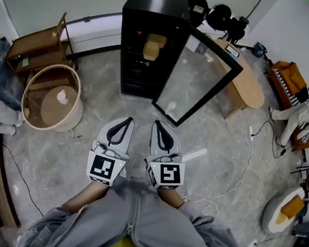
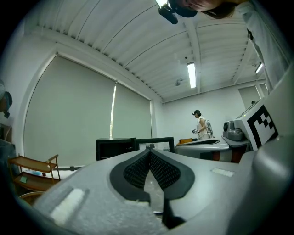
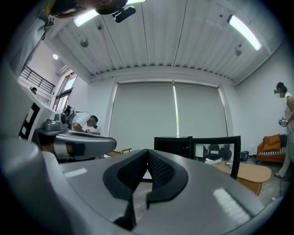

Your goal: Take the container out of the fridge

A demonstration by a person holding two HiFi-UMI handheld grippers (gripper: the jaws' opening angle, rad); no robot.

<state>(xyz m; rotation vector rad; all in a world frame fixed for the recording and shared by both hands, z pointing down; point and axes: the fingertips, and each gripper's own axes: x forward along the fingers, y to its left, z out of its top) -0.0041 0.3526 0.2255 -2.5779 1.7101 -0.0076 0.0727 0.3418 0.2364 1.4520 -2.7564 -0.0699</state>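
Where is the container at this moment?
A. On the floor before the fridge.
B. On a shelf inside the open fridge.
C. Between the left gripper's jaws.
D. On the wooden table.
B: the yellowish container sits on an upper shelf inside the black fridge, its glass door swung open; the left gripper and right gripper are both shut, empty, short of it.

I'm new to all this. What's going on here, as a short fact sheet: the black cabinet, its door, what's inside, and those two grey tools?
Fridge: black, tall, standing upright
Door: glass, swung wide open
Inside: a tan container on an upper shelf, not yet taken
Left gripper: jaws together, empty, short of the fridge
Right gripper: jaws together, empty, beside the left one
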